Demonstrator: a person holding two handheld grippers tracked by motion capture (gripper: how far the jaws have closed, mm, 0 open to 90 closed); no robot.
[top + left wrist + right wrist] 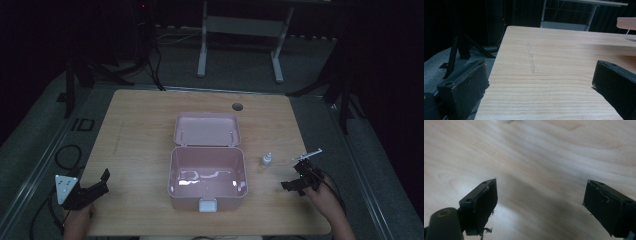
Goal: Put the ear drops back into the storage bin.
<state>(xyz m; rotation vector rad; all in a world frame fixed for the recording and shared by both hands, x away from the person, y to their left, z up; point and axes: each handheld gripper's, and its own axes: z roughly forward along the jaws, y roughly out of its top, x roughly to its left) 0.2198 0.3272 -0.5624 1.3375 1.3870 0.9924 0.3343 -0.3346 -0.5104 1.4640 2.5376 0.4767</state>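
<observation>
A pink box [207, 180] stands open in the middle of the wooden table [140, 140], its lid [207, 129] laid back flat behind it and its inside bare. A small clear bottle with a white cap [266, 160] stands upright just right of the box. My left gripper [102, 182] rests near the table's front left corner, jaws wide apart with nothing between them [539, 82]. My right gripper [295, 186] is at the front right, a little in front of the bottle, open over bare wood [540, 202].
A round cable hole [237, 106] sits near the table's far edge. A pink edge of the box lid [626, 23] juts in at the far right of the left gripper view. Cables lie on the floor to the left [67, 155]. A metal stand [240, 30] is behind the table.
</observation>
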